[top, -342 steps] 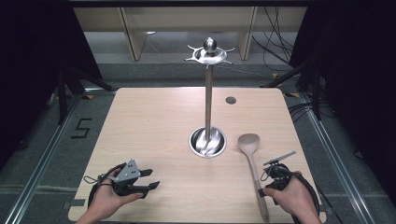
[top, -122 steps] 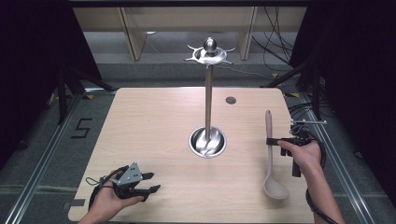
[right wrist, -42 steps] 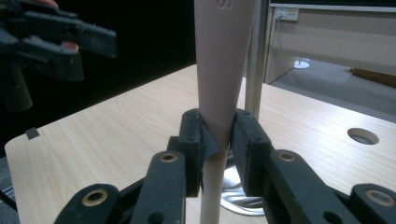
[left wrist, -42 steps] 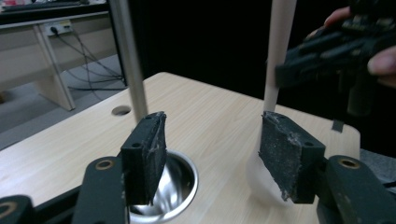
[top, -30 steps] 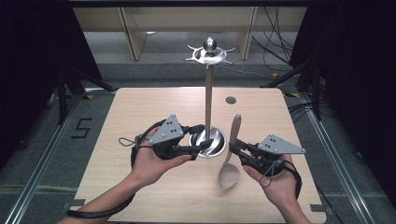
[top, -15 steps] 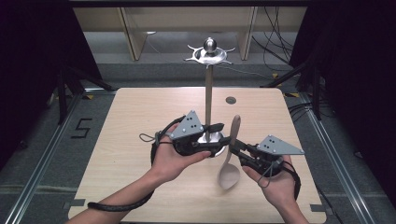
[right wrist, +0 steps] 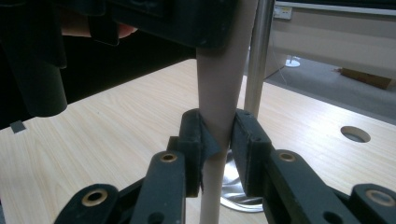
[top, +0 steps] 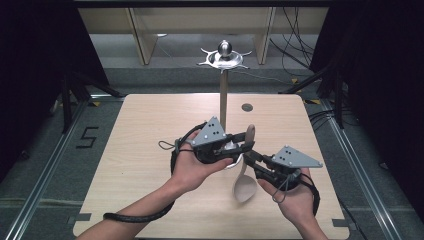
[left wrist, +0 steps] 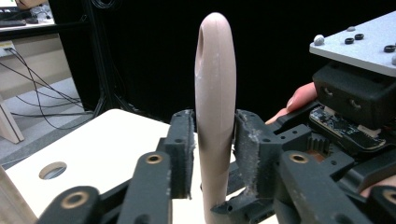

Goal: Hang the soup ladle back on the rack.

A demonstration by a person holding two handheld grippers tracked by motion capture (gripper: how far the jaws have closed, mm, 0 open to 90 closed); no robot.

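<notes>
Left of centre in the high view: left tool [top: 243, 141], held in a hand [top: 192, 167] entering from the lower left, pointing toward the right of the frame. Jaws just closing in, now narrow on either side of the upper handle of the wooden spoon [top: 246, 172]; in the left gripper view, spoon handle [left wrist: 214, 112] upright between the pads, rounded tip (with hanging hole) above them; left pad touching, contact on the right pad not certain.

Centre: spoon tilted over the desk [top: 130, 150], handle toward the top of the frame, bowl toward the bottom, just in front of the metal stand [top: 223, 95] (chrome pole, hooked crown, round base).

Right of centre: right tool [top: 251, 156], in a hand [top: 295, 205] from the lower right, clamped narrow on the spoon's mid handle [right wrist: 219, 93]; pole [right wrist: 256, 56] just behind in the right gripper view.
</notes>
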